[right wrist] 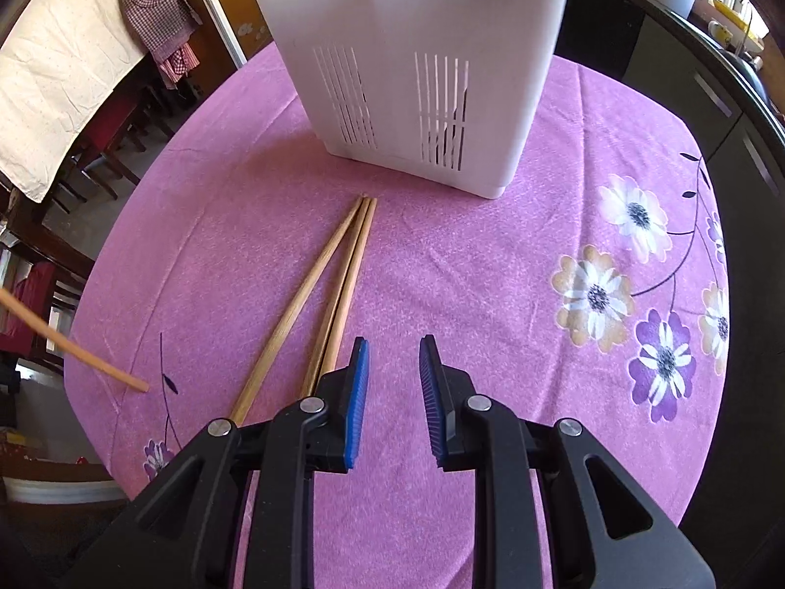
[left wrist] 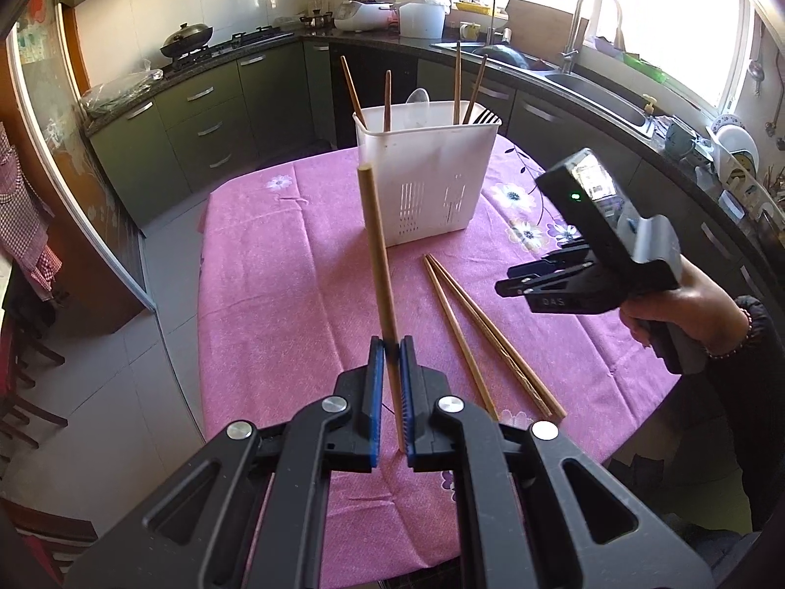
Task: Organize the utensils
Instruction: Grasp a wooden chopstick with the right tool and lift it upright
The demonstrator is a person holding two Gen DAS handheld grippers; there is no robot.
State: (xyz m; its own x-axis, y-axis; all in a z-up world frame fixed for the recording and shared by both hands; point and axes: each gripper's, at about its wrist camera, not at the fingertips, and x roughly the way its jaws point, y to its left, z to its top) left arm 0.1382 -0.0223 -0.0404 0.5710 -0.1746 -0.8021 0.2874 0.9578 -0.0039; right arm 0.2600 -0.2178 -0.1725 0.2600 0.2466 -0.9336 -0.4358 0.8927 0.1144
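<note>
My left gripper (left wrist: pixel 391 343) is shut on a wooden chopstick (left wrist: pixel 377 250) and holds it nearly upright above the pink tablecloth, in front of the white utensil holder (left wrist: pixel 424 176). The holder has several chopsticks, a spoon and a fork standing in it. Loose chopsticks (left wrist: pixel 471 329) lie on the cloth to the right. My right gripper (right wrist: pixel 392 343) is open and empty, hovering just right of those chopsticks (right wrist: pixel 338 294); three of them show there. The holder (right wrist: pixel 417 59) stands beyond them. The held chopstick's end (right wrist: pixel 73 343) shows at the left. The right gripper also shows in the left wrist view (left wrist: pixel 510 284).
The table (left wrist: pixel 274 294) has a pink flowered cloth (right wrist: pixel 613 294). Dark green kitchen cabinets, a stove with a wok (left wrist: pixel 189 39) and a sink (left wrist: pixel 588 83) run behind it. Chairs and a hanging checked apron (right wrist: pixel 157 5) stand to the left.
</note>
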